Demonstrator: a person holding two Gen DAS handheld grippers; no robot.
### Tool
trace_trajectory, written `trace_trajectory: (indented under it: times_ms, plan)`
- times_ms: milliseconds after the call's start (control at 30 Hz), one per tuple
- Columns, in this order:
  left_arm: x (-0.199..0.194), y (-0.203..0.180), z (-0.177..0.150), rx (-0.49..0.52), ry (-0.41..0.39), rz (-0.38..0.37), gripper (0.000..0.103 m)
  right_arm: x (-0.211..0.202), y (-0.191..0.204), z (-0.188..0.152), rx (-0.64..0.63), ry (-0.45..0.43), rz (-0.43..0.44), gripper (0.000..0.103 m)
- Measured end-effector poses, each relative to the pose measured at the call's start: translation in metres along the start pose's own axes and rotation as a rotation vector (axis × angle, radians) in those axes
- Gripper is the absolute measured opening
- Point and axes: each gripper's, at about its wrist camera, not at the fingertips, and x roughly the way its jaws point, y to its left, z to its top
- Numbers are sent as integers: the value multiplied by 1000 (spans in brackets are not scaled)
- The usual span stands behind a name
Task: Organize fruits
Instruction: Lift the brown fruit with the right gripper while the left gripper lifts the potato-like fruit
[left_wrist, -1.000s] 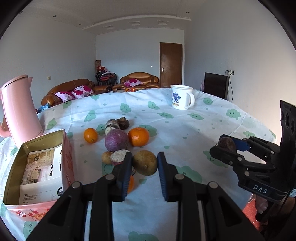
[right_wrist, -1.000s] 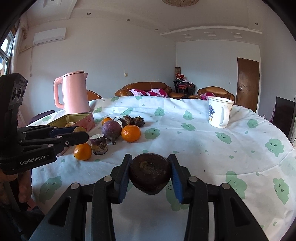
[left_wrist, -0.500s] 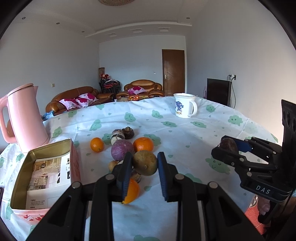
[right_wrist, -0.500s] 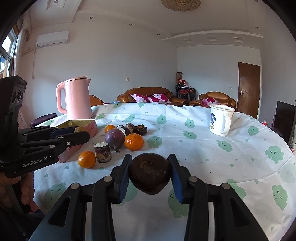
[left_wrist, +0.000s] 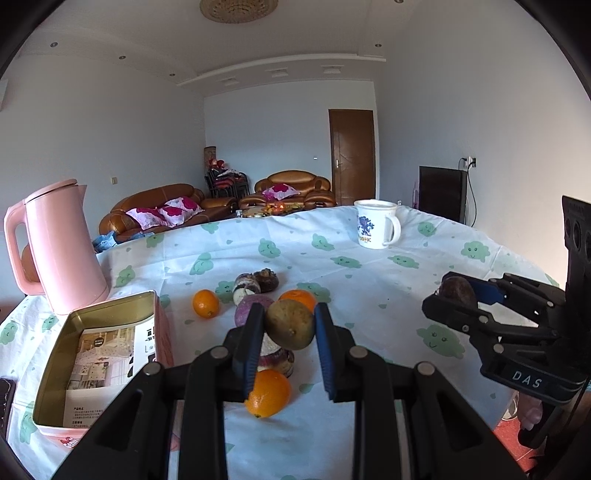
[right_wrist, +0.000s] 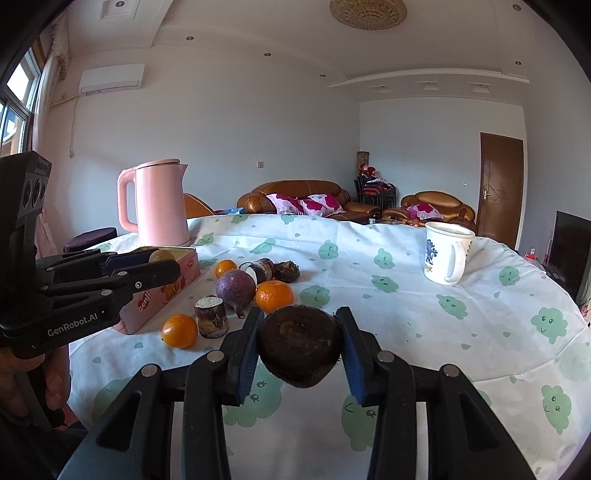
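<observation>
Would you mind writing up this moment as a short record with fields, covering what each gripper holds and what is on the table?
left gripper: shut on a brownish-green fruit, lifted above the table
right gripper: shut on a dark brown fruit, held off the cloth
loose on table: three oranges, a purple round fruit, a cut cane piece
tin box: open, printed paper inside
pink kettle: upright behind the tin
white mug: upright, apart from the fruit
</observation>
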Motion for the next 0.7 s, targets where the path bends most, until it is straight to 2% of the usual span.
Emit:
trace_trajectory:
  times_ms: [700]
  plan:
    - [0, 28, 8, -42, -12, 74, 29, 14, 13, 28, -59, -25, 36, 42]
